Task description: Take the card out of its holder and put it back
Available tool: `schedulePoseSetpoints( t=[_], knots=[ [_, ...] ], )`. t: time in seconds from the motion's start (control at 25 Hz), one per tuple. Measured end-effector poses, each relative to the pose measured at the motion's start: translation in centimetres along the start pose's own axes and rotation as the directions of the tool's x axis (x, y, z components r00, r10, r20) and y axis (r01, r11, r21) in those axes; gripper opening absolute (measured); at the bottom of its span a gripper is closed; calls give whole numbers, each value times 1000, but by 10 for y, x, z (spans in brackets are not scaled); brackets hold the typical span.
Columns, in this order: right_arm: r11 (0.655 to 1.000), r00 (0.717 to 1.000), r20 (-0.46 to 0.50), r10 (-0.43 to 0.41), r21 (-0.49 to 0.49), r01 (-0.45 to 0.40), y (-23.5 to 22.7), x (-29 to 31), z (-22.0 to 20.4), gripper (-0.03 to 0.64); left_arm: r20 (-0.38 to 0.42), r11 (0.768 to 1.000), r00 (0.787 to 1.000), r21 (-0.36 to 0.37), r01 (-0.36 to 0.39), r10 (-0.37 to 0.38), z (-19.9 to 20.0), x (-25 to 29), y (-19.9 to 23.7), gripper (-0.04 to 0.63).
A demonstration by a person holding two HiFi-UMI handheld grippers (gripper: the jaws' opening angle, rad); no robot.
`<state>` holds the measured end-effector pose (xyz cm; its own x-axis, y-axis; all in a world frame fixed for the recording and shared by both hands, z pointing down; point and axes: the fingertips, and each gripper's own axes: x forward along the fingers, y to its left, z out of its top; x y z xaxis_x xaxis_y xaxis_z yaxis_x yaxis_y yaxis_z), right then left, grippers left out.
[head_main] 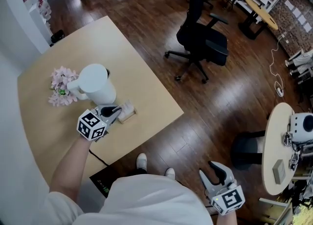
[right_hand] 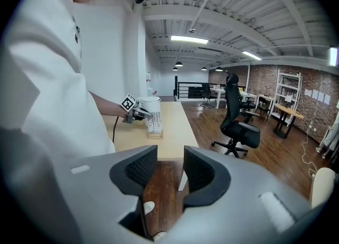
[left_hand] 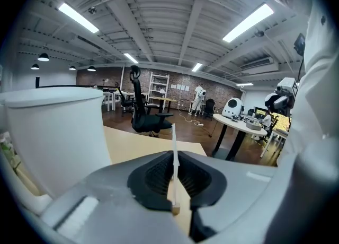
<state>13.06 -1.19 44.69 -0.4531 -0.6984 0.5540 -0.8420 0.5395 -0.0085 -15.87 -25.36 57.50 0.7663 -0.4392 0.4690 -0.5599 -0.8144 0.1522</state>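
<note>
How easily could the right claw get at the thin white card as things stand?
Probably not without moving: the right claw hangs open beside the person, off the pale wooden table, and the left claw is shut on the thin white card.

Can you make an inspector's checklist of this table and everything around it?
Surface: light wooden table, a corner sticking out over a dark wood floor.
Job's things: card upright, seen edge-on; wooden holder on the table.
Clutter: white jug; pink flowers beside it.
Grippers: left gripper shut on the card; right gripper open, empty, low beside the person.
Cables: black cable running off the table edge; white cable on the floor.
Surroundings: black office chair; round table.
</note>
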Motion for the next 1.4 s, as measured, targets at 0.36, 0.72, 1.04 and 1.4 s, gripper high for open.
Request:
schedulePoseSetpoints(
  t=[0.36, 0.72, 1.04, 1.4],
  knots=[
    [1000, 1000, -16, -19, 7, 19, 5, -8, -3, 161, -44, 1000, 999, 9, 4, -4, -25, 19, 1, 15],
    [999, 999, -39, -14, 29, 15, 11, -17, -18, 161, -35, 1000, 999, 6, -20, 20, -27, 20, 9, 87],
    [994, 995, -7, 98, -42, -98, 9, -30, -26, 161, -16, 968, 969, 65, -244, 246, -15, -36, -18, 169],
    [946, 960, 44, 278, -188, -265, -11, -89, -63, 161, 100, 864, 861, -124, -487, 499, -16, -117, -176, 167]
  ],
)
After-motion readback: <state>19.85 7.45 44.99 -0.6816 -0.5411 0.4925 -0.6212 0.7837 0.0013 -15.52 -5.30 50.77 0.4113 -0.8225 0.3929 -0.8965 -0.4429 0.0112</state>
